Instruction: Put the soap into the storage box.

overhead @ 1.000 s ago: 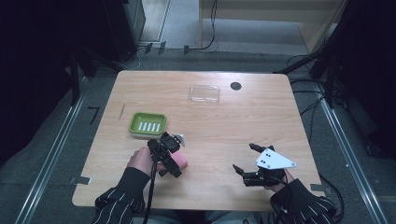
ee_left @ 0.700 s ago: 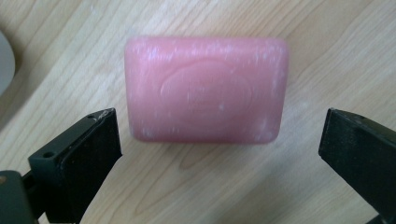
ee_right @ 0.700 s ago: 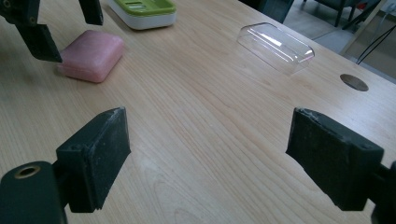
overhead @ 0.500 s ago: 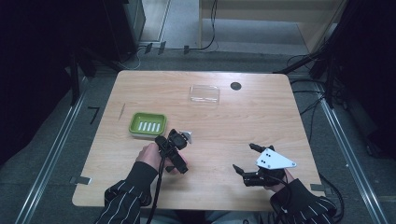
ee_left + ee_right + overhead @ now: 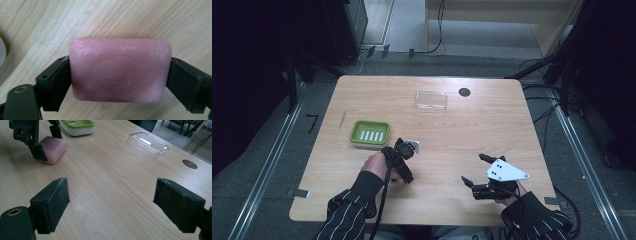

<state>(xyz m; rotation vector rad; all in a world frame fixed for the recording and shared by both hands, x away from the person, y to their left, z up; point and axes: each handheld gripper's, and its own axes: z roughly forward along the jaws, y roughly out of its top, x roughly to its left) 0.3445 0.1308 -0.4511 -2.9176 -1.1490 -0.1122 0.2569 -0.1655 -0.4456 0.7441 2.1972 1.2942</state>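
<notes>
Pink soap bar (image 5: 120, 70) flat on the wooden table (image 5: 462, 130), clamped at its two short ends by the left gripper (image 5: 120, 82), jaws just closed in with both pads pressed against the bar's sides. Embossed oval stamp facing up on the bar, white scuffs along its edges. In the high view, left gripper (image 5: 401, 159) at about 7 o'clock from the table's middle, held by the left hand (image 5: 374, 167) in a striped sleeve, pointing down onto the bar. Just beyond it, at 10 o'clock from the gripper, green soap dish (image 5: 370, 133) with a white base and slotted floor, near but apart from the bar. Seen from the right gripper view, same soap bar (image 5: 52, 148) at 11 o'clock, resting on the wood with a black jaw on either side, the dish (image 5: 77, 125) right behind it. Clear plastic lid (image 5: 431, 100) at 12 o'clock on the table, well apart from the soap, with a small dark round disc (image 5: 464, 92) just at its 2 o'clock. Right gripper (image 5: 476, 174) at 5 o'clock on the table, released, jaws spread wide with only bare wood between the pads, well apart from the soap.
</notes>
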